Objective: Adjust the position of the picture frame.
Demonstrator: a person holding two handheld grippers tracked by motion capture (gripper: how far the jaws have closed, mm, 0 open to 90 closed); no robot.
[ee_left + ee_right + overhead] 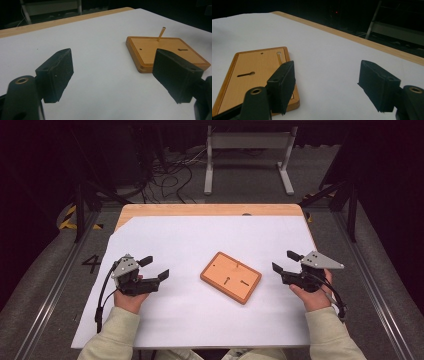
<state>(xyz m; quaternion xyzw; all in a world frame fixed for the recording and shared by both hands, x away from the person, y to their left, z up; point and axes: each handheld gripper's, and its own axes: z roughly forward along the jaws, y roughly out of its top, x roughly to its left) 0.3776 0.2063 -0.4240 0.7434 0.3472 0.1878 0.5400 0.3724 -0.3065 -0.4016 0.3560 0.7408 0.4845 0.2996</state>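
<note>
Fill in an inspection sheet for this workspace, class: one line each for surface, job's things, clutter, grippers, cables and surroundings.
Surface: white sheet covering a wooden table; wood shows at the far edge.
Job's things: wooden board lying flat near the middle, with a small hole and keyhole slots; a thin peg stands tilted in it.
Clutter: nothing seen.
Grippers: left gripper and right gripper both open, nothing between the jaws, on either side of the board, apart from it.
Cables: one trails from each gripper; a tangle of cables on the floor beyond the table.
Surroundings: dark room, grey metal stand behind the table.
</note>
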